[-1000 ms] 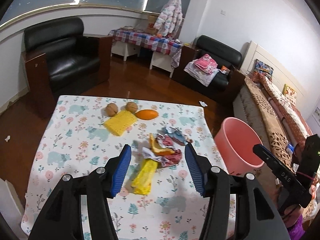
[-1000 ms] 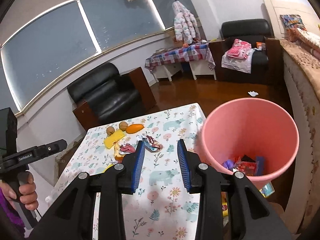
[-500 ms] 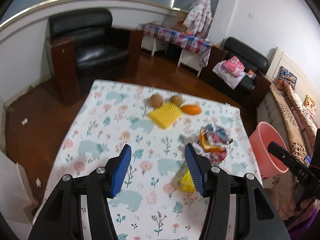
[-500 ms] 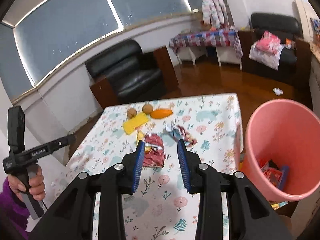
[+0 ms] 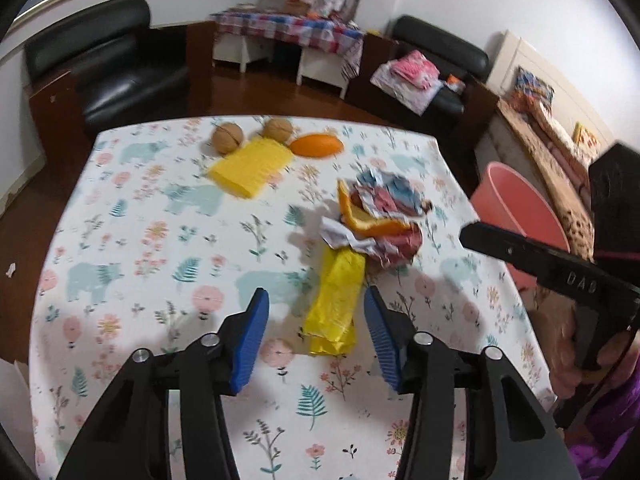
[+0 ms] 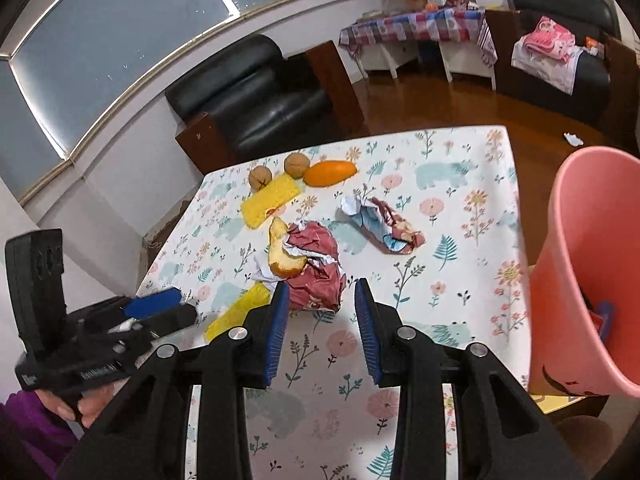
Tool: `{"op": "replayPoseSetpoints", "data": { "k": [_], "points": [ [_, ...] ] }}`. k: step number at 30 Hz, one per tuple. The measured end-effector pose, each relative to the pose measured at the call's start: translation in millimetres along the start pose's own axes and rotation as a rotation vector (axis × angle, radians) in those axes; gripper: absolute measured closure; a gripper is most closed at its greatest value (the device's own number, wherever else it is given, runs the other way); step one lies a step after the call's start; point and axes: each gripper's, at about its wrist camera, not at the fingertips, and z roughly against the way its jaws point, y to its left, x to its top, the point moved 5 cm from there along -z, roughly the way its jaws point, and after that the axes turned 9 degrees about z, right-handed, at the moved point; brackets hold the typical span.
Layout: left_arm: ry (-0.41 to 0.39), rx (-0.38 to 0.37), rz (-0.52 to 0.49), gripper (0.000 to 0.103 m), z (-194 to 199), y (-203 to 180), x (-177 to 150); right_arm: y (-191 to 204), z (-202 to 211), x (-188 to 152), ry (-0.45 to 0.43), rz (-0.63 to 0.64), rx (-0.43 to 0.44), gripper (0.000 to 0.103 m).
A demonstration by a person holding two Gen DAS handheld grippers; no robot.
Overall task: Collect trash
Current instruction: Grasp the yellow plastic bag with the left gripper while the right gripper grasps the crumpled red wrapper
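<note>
While some wrappers already lie inside the pink bin (image 6: 580,280) just off the table's (image 5: 120,240) right edge, most of the job remains. Still on the table: yellow wrapper (image 5: 336,300), orange peel (image 5: 372,222) atop crumpled red paper (image 6: 316,272), a blue-and-red wrapper (image 6: 384,228) apart from it. Left hand-held gripper (image 5: 316,332) spread wide, empty, framing the yellow wrapper. Right hand-held gripper (image 6: 320,328) likewise apart, empty, nosing at the red paper. Probably not trash: walnuts (image 5: 228,138), orange (image 5: 316,146), yellow sponge (image 5: 252,166).

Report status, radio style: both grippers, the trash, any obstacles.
Left gripper open, over yellow wrapper. Right gripper open, nearing red crumpled wrapper. Pink bin at table edge. Nothing blocking.
</note>
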Motion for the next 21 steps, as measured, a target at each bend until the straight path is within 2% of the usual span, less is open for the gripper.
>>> {"op": "replayPoseSetpoints", "data": {
  "k": [11, 13, 16, 19, 21],
  "points": [
    [0.064, 0.061, -0.01, 0.059, -36, -7, -7, -13, -8, 2, 0.027, 0.036, 0.025, 0.068],
    [0.076, 0.075, -0.013, 0.086, -39, -8, -9, -18, -8, 2, 0.04, 0.035, 0.034, 0.068],
    [0.074, 0.102, -0.01, 0.097, -34, -9, -11, -23, -6, 1, 0.04, 0.027, 0.04, 0.068],
    [0.07, 0.119, 0.004, 0.098, -19, -9, -10, -26, 0, 0, 0.023, 0.019, 0.068, 0.067],
    [0.07, 0.12, 0.034, 0.099, -8, -6, -8, -26, 3, 0, 0.017, 0.018, 0.088, 0.062]
  ]
}}
